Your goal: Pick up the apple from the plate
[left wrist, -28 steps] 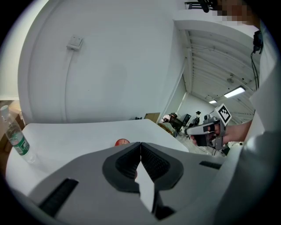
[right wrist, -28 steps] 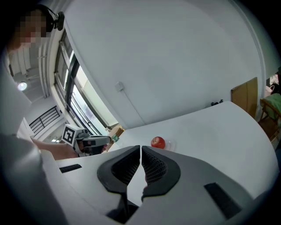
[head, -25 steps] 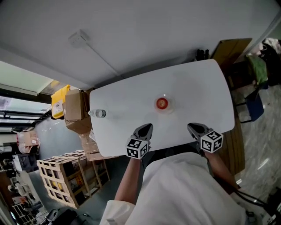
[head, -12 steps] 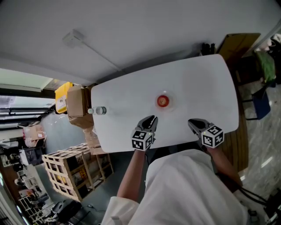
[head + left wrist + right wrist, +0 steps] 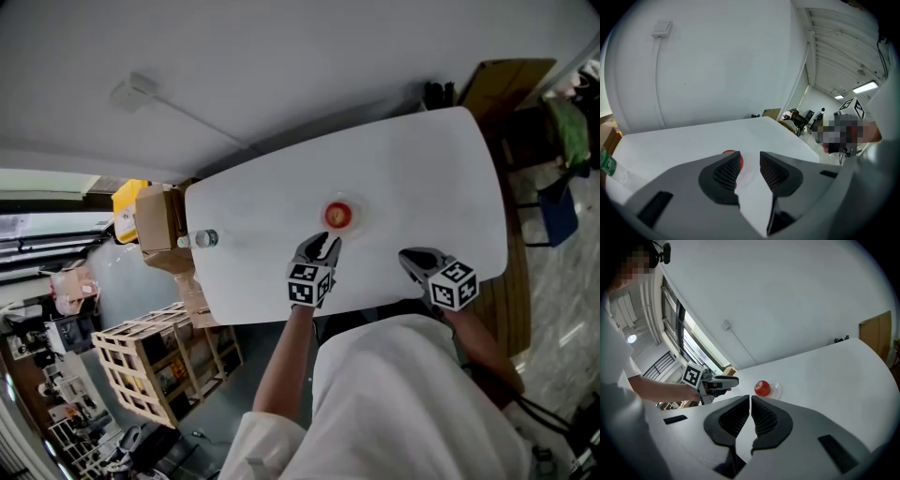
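Observation:
A red apple (image 5: pixel 338 215) sits on a small clear plate (image 5: pixel 354 207) near the middle of the white table (image 5: pixel 431 178). My left gripper (image 5: pixel 325 246) points at it from just short of the plate. Its jaws have just been opening and stand a little apart, with nothing between them. In the left gripper view the apple (image 5: pixel 727 152) peeks over the left jaw of that gripper (image 5: pixel 750 161). My right gripper (image 5: pixel 412 262) hovers over the table's near edge, shut and empty. The right gripper view shows apple (image 5: pixel 762 387), plate (image 5: pixel 777 389) and left gripper (image 5: pixel 730 380) beyond the right gripper's (image 5: pixel 750 402) closed jaws.
A clear bottle (image 5: pixel 207 239) stands near the table's left edge. Cardboard boxes (image 5: pixel 157 223) and a wooden crate (image 5: pixel 150 361) sit on the floor to the left. A wooden board (image 5: pixel 502 89) and a chair (image 5: pixel 553 220) stand to the right.
My left gripper has moved forward and down toward the apple, and its jaws have parted. My right gripper has shifted only slightly.

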Motion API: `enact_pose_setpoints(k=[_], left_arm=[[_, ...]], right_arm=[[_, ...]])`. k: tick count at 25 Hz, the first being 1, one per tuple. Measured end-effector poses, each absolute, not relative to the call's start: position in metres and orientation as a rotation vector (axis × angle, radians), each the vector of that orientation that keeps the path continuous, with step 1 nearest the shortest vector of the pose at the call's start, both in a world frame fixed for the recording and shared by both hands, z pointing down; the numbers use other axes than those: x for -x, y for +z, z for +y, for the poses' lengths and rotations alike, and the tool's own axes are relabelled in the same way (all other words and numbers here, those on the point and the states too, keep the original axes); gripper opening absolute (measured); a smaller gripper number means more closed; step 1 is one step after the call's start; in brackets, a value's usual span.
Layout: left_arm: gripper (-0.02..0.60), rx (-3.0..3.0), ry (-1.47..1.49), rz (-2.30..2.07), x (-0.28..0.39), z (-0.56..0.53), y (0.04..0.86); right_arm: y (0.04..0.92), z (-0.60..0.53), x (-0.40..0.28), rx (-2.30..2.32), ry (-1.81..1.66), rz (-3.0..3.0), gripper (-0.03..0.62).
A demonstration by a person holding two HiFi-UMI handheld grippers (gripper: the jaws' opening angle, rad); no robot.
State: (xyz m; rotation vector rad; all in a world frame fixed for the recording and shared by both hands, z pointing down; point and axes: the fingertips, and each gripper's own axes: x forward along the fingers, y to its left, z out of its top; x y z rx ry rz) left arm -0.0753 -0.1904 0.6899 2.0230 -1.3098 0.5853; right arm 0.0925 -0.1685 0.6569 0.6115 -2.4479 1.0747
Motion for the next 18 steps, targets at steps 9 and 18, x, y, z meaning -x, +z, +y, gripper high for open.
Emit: enact_pose_setpoints(k=[9,18], left_arm=[[0.197,-1.949,0.694,-1.337,0.076,-0.211,0.73],[0.269,-1.883,0.756,-1.387,0.078,-0.224,0.76]], right_arm=[[0.663,-0.171,-0.097,-0.596,1.107,-2.429,0.037],[0.674,-0.172,-0.114,-0.595,1.127,-2.4,0.037]])
